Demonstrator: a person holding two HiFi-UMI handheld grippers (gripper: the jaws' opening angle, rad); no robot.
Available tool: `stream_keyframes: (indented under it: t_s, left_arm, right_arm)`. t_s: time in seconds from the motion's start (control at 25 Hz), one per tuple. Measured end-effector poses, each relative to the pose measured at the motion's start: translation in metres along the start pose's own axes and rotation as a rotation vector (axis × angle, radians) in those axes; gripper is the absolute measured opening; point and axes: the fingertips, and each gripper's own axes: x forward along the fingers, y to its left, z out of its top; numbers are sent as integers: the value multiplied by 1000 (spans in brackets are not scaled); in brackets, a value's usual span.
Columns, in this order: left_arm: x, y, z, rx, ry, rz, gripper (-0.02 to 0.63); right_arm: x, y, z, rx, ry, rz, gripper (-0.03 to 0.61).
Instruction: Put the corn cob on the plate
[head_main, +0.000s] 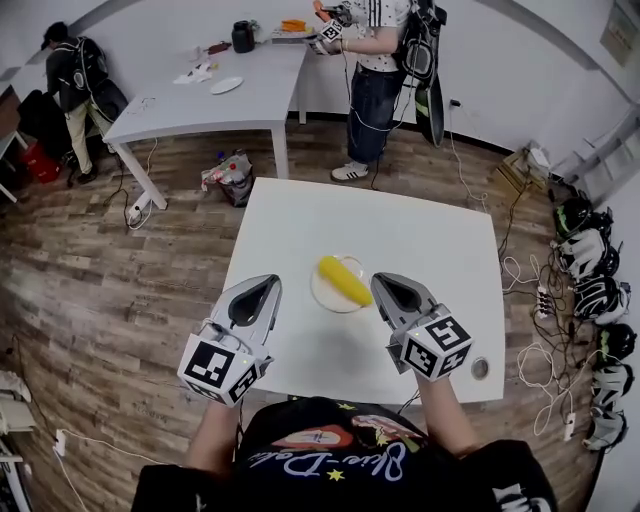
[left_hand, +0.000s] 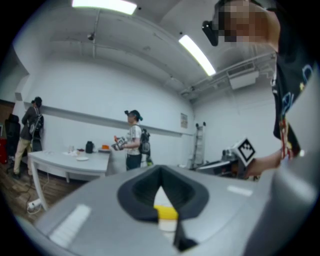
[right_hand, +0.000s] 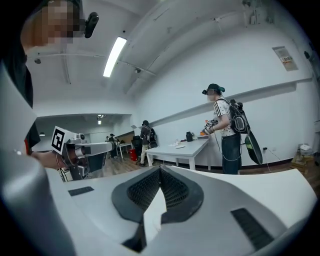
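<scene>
The yellow corn cob (head_main: 343, 280) lies on a small white plate (head_main: 320, 297) in the middle of the white table (head_main: 420, 250). My left gripper (head_main: 268, 282) hovers just left of the plate, its jaws together and empty. On the other side, my right gripper (head_main: 381, 281) hangs close to the plate's right rim, also shut with nothing in it. In the left gripper view the closed jaws (left_hand: 161, 172) frame a slice of the corn cob (left_hand: 166, 212). The right gripper view shows its jaws (right_hand: 160, 169) meeting over bare white table.
A small round object (head_main: 480, 367) sits near the table's front right corner. Behind stands a second white table (head_main: 215, 95) with a plate and a dark jug, and a person (head_main: 375, 70) at its right end. Another person (head_main: 75, 80) is far left. Cables and helmets (head_main: 590, 280) line the right floor.
</scene>
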Motion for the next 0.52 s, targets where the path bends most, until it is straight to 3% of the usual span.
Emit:
stream_keyframes:
  t_s: [0.52]
  left_arm:
    - [-4,6,-4,-6,29,25,-11]
  right_arm:
    - [6,6,2,-49,32,42,15]
